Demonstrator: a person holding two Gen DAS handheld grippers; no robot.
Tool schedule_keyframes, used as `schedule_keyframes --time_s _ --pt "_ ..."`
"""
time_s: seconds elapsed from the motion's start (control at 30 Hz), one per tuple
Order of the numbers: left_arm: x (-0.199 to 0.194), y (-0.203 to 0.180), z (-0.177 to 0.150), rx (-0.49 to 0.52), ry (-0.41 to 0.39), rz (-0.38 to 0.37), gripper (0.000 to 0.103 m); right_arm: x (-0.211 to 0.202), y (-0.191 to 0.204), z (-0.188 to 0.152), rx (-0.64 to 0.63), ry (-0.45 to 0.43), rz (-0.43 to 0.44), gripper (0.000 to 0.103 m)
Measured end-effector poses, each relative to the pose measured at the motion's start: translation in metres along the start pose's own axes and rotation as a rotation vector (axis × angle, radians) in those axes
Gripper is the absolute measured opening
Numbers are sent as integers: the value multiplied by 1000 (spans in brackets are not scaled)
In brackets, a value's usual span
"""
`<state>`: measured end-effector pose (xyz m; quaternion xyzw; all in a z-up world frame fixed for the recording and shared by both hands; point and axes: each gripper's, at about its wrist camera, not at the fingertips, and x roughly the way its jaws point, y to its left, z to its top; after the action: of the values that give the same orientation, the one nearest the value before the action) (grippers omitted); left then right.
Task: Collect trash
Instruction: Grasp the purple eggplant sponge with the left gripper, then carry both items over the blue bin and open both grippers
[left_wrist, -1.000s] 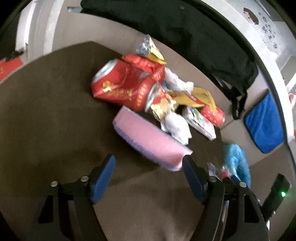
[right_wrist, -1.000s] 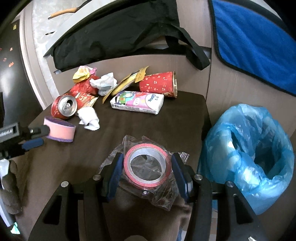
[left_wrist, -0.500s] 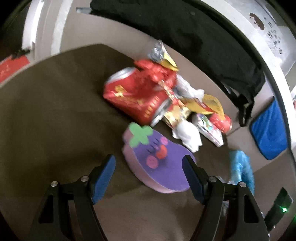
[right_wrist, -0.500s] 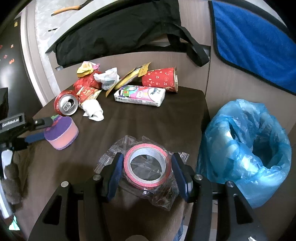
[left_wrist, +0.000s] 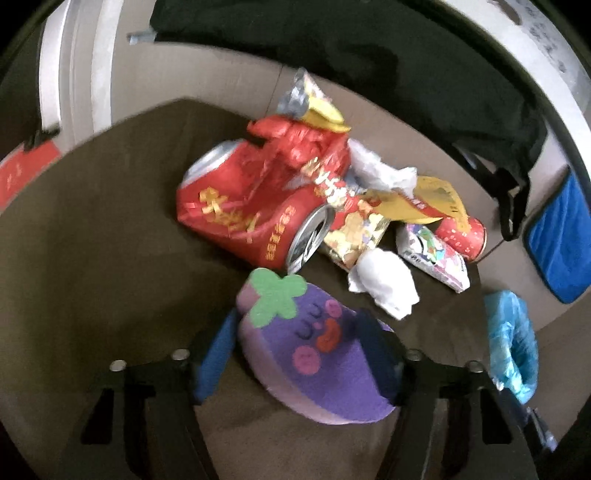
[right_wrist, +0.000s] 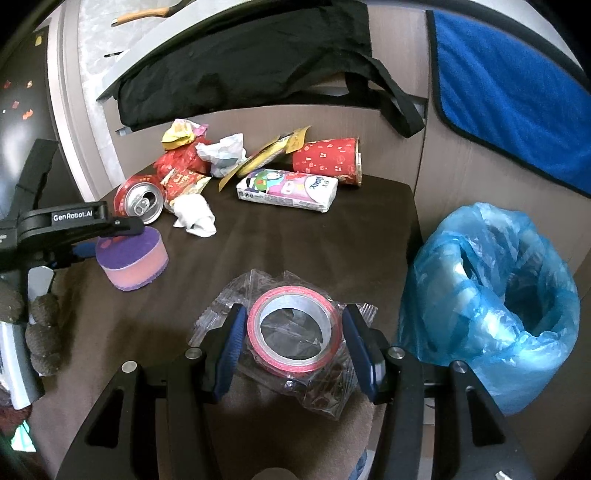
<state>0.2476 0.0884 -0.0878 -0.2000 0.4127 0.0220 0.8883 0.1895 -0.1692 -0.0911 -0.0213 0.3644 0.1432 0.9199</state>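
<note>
Left gripper (left_wrist: 295, 343): jaws closing around purple sponge (left_wrist: 317, 358) | Right gripper (right_wrist: 293, 341): pinching bagged tape roll (right_wrist: 293, 332) | 1 blue trash bag (right_wrist: 491, 295) beside table (right_wrist: 295, 240)

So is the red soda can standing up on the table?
No, the red soda can lies on its side on the table, its opened top facing the right wrist camera.

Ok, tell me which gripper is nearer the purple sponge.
Left. The left gripper straddles the purple sponge, jaws closing around it; the right gripper sits apart at the tape roll.
</note>
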Motion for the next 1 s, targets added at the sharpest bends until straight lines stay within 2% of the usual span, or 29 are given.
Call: schedule_keyframes --time_s 0.13,0.23,0.5,0.7,1.0 --pt "-23 -1 0 46 -69 -33 40 -4 -3 2 10 -9 2 50" --pt "-36 -7 0 96 -107 -50 35 -9 -1 6 11 -21 13 50" --pt "-58 -22 -3 185 -161 -82 32 -23 6 12 0 -52 23 50" --pt "-84 -39 -6 261 -236 -81 31 -37 3 18 6 -83 29 50" --pt "-113 -66 -5 343 -324 -93 31 -58 4 29 -26 -140 0 50"
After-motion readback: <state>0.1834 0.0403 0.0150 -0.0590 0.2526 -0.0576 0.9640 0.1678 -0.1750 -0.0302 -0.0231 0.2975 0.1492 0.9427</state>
